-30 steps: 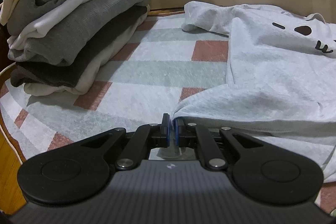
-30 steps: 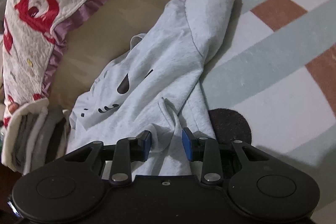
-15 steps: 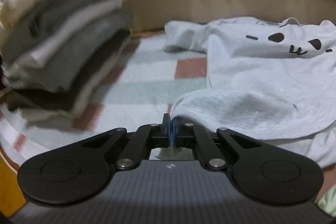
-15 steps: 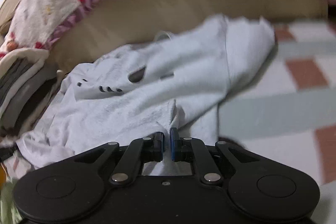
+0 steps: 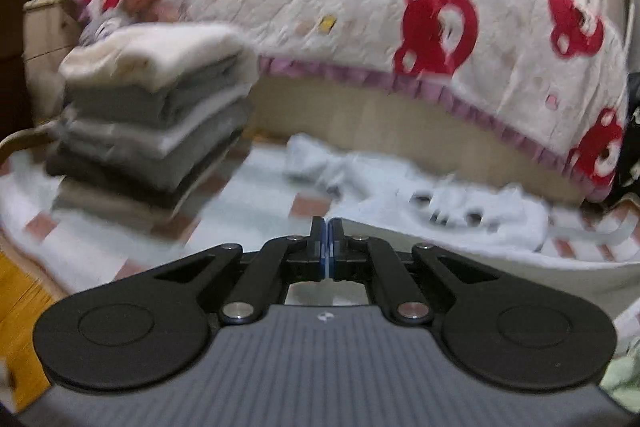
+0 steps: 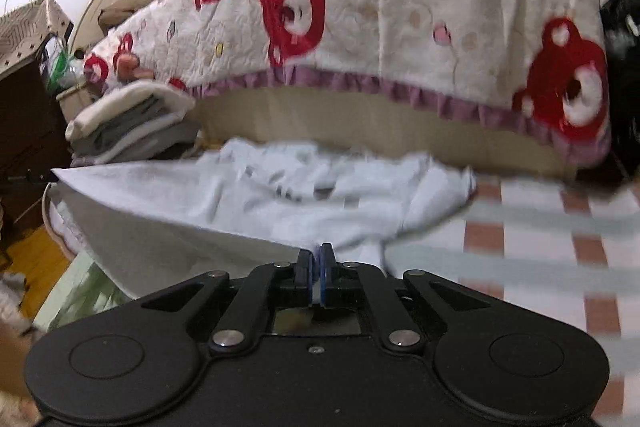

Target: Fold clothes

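A light grey shirt with a black cartoon face print lies crumpled on the checked mat, its near hem pulled up off the mat. My left gripper is shut on one end of that hem, and the cloth runs taut from it to the right. In the right wrist view the shirt stretches leftward as a raised sheet. My right gripper grips the hem's other end, its jaws closing tight on the fabric. Both views are motion-blurred.
A tall stack of folded grey and cream clothes stands on the mat's left side, also visible as the stack. A bed with a red-bear quilt borders the far side. Wooden floor and a pale green cloth lie left.
Both grippers have risen, lifting the shirt's hem off the mat. The right gripper closed on the fabric and rolled upright. The views now take in the quilt above.
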Available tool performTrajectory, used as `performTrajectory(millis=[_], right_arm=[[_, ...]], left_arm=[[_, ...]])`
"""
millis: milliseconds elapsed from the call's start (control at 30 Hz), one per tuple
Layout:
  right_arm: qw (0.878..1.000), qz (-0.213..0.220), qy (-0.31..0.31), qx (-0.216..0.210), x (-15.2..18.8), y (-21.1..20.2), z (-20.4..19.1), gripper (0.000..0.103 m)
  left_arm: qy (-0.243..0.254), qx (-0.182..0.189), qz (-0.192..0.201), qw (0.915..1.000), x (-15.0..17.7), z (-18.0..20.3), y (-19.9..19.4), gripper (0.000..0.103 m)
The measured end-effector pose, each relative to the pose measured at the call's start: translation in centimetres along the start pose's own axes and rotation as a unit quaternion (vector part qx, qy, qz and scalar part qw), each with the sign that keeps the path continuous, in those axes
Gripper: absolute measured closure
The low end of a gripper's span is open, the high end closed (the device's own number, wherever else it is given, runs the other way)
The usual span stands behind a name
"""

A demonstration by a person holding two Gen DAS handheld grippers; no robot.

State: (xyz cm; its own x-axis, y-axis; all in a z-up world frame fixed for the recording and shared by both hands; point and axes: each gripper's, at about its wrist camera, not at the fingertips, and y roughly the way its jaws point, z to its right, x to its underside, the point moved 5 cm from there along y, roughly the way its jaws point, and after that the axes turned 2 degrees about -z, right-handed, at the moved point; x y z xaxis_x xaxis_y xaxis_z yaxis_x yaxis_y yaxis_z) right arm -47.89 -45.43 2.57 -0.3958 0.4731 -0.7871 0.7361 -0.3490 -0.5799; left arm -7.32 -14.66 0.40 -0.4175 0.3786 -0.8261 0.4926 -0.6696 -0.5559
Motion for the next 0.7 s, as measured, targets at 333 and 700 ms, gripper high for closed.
performTrajectory(millis=[333,700], right_arm=[[0.995,-0.070,0.065,0.041,8.2,4.1,2.4,0.099],[0.992,-0.077,0.080,0.055,9.2,6.1,2.9,0.095]], left_arm=[[0.011,-0.041,-0.114,0.9926,8.4,-2.3,4.5,0.099],[0.065,0.018,-0.181,0.9812,11.5,0.6,6.6,0.071]])
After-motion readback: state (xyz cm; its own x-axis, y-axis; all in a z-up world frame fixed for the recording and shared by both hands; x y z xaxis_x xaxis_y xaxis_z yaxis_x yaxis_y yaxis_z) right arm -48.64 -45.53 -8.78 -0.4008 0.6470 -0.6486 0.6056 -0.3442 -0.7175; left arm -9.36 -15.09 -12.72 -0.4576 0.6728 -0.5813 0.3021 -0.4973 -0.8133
